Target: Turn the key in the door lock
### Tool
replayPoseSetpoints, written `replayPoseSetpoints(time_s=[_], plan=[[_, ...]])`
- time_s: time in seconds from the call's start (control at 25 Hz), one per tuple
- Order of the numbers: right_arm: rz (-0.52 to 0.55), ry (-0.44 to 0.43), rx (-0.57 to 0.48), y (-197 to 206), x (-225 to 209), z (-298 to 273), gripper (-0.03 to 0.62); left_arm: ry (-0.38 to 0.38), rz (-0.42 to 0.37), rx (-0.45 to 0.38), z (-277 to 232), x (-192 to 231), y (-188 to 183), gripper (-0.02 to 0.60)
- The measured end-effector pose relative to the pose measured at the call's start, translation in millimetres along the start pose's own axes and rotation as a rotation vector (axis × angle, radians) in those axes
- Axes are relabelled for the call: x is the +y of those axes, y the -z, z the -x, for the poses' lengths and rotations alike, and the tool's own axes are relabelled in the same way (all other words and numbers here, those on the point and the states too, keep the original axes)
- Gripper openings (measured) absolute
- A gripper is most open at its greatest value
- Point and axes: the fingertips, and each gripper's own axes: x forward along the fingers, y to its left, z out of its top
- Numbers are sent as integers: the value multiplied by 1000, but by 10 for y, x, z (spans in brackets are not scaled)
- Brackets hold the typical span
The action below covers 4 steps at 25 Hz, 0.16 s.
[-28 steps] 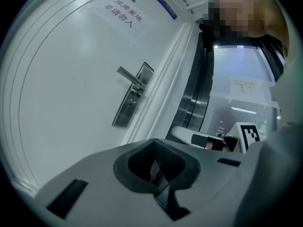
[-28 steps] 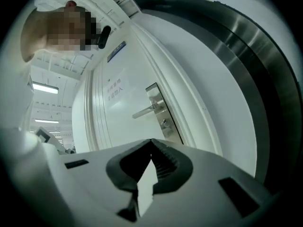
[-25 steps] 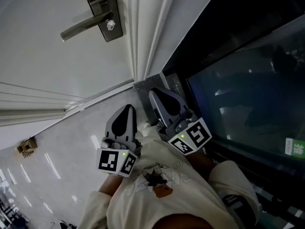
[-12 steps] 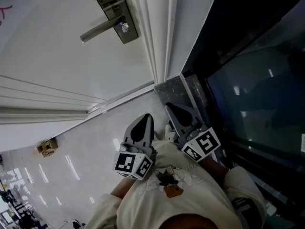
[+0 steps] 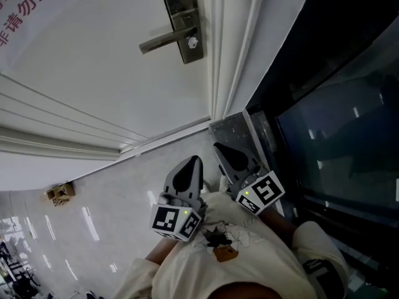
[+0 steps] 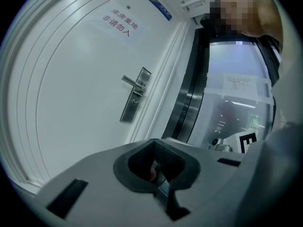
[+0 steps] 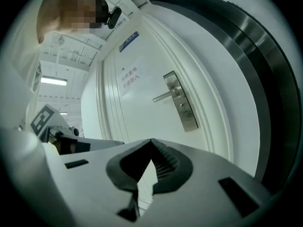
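While fully closed, the right gripper (image 7: 151, 142) holds nothing.

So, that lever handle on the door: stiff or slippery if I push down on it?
The lever handle looks like solid metal, so probably stiff. It joins the lock plate at one end, so it should pivot, not lift off. Its smooth finish may let a push slide off.

Free room: open air before white door (image 5: 93, 92), above pale floor (image 5: 106, 198). Obstacles: lever handle (image 5: 163, 40) jutting left from lock plate (image 5: 179, 5); moulded door frame (image 5: 227, 55) and dark glass panel (image 5: 336, 136) at right; small cardboard box (image 5: 60, 192) far left.
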Motion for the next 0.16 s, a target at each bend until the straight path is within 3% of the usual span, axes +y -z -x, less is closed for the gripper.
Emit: replayPoseSetpoints(time_s=[0.16], plan=[[1, 32, -6, -10, 99, 19, 6, -6, 14, 1, 149, 88, 1, 5]])
